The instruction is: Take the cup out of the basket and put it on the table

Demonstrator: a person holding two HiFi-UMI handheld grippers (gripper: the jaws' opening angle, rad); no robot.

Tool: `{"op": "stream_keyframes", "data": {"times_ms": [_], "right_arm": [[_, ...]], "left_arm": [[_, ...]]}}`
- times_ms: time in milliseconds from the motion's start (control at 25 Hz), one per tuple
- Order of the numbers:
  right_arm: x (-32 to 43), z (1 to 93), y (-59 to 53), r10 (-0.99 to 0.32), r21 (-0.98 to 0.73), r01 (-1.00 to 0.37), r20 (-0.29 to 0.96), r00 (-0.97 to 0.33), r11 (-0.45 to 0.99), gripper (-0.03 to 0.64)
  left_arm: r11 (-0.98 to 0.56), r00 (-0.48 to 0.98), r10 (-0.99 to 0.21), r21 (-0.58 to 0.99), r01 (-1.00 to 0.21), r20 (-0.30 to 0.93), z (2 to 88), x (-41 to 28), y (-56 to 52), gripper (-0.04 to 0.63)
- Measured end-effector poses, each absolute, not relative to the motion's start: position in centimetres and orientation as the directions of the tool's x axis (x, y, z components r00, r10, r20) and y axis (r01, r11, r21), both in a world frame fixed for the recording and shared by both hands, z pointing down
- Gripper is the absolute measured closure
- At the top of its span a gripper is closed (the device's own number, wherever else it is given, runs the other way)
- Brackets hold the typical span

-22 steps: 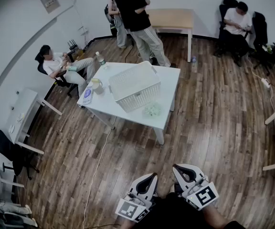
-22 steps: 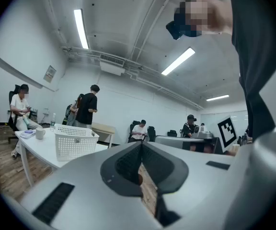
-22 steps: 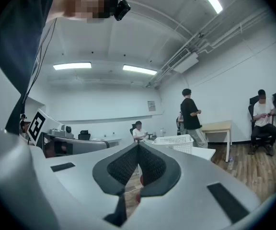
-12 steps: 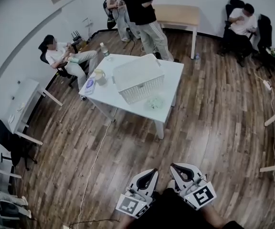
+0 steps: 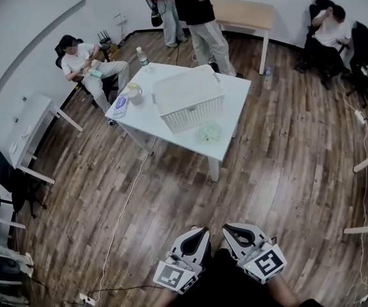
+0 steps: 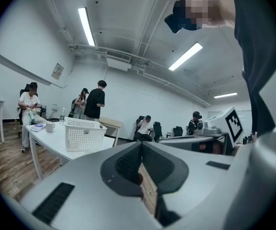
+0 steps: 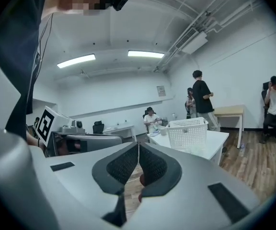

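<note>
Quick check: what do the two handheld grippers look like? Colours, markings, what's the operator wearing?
The left gripper and right gripper match: pale grey moulded shells and black textured pads lining the jaws. Each carries a white cube printed with a black square marker. No cables show. The person wears a dark top.

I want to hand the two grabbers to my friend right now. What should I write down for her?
Left gripper: shut, empty. Right gripper: shut, empty. Both are held low by the body, across the floor from the table.
The white basket stands on the white table. No cup can be seen in it from here.
Done: nothing yet.
To do: walk to the table, lift the cup out of the basket, set it on the table.
</note>
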State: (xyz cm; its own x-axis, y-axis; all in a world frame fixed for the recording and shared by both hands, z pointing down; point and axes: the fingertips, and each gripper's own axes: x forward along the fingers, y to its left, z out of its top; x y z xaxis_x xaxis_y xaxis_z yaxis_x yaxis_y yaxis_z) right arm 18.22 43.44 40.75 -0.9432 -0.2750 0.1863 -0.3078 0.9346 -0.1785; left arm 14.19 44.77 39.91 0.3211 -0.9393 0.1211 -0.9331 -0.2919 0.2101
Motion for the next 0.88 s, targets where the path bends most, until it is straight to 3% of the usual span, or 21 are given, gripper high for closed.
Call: {"op": "stream_keyframes", "data": {"times_ms": [440, 880], "right_arm": [[12.5, 39.4, 36.8, -0.316, -0.201, -0.337, 0.130, -0.940, 0.920, 0.592], [4.4, 37.6, 28.9, -0.409, -0.180, -0.419, 0.089, -0.908, 0.890, 0.592]], "left_arm": [[-0.319, 0.337, -0.933, 0.146, -0.937, 0.124, 40.1, 8.0, 38.7, 0.585], [-0.384, 0.388, -0.920, 0.082, -0.920, 0.046, 37.8, -1.2, 30.9, 0.584]]}}
